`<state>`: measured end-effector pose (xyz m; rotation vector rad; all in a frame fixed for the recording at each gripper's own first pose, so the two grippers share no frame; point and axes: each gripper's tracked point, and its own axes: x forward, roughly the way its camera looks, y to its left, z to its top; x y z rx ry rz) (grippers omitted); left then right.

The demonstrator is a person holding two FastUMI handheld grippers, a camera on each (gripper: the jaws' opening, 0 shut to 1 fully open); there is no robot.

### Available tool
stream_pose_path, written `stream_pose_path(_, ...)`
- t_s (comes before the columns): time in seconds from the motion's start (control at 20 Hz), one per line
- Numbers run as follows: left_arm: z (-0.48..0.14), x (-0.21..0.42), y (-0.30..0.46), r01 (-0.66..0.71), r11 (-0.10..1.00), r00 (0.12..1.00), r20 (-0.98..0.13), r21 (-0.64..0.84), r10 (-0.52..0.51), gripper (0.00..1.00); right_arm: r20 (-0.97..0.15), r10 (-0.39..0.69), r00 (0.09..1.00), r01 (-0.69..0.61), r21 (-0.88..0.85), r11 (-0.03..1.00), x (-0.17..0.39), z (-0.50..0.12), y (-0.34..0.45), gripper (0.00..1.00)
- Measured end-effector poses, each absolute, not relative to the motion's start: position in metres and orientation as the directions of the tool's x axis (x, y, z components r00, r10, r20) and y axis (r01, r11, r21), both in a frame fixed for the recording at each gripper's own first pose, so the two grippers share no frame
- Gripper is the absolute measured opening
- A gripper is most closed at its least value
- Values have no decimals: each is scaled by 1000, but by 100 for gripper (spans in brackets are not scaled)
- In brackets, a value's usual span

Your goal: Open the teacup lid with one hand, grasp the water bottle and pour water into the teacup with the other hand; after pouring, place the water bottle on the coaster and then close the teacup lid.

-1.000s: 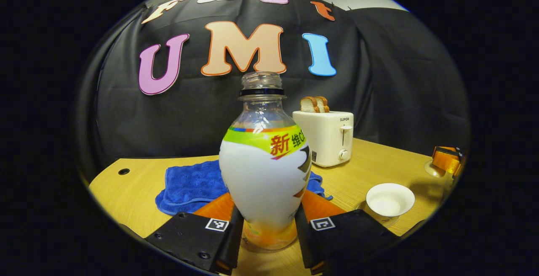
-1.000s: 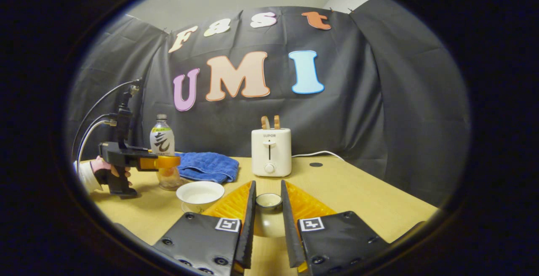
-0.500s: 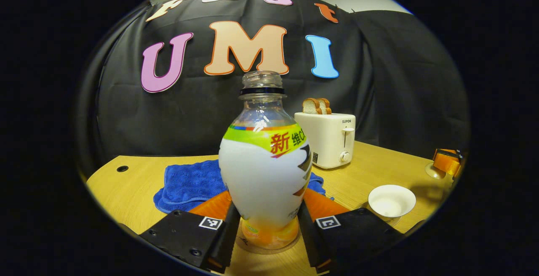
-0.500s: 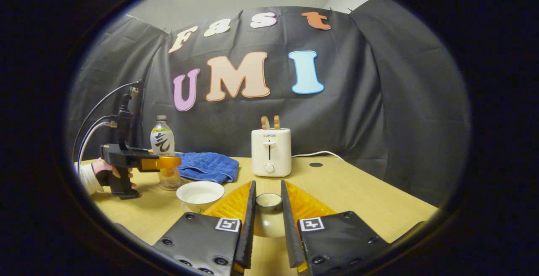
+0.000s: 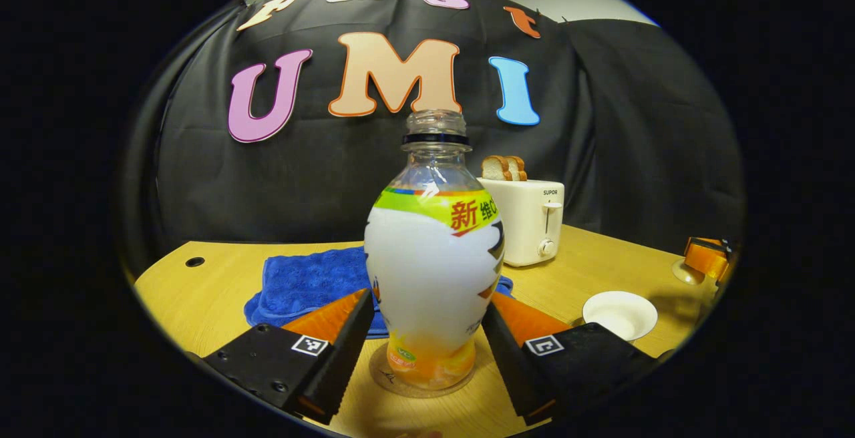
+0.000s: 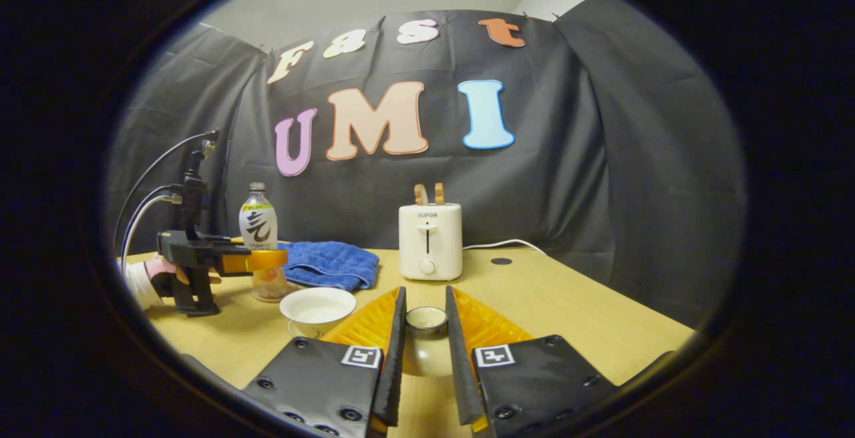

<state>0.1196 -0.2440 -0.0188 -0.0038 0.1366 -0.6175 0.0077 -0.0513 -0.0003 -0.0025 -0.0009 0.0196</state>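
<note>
Left gripper view: left tongs [image 5: 427, 348] spread wide, clear of water bottle [image 5: 434, 271] standing upright on coaster [image 5: 384, 378] | teacup [image 5: 619, 313] uncovered, far right on desk [image 5: 200, 298] | Right gripper view: right tongs [image 6: 424, 358] narrow, clamping teacup lid [image 6: 425, 321]; teacup left of them.

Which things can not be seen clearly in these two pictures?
- Coaster, left gripper view: the bottle standing on it covers most of it.
- Water level in the teacup, right gripper view: too small to tell.
- Lid, right gripper view: its sides are covered by the right gripper's fingers.
</note>
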Motion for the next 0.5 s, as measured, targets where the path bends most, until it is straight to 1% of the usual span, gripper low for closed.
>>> stream_pose_path(0.1,-14,112,-244,598,801,796,-99,-27,-597,93,2,28,1000,-28,-2,1000,9,0,-49,36)
stream_pose_path(0.25,-9,100,-240,608,794,791,-69,-21,-608,93,-1,77,997,-77,-2,997,12,-1,-36,36)
stream_pose_path(0.5,1,81,-224,591,806,806,-2,-24,-592,93,-6,219,976,-219,1,976,25,-3,7,36)
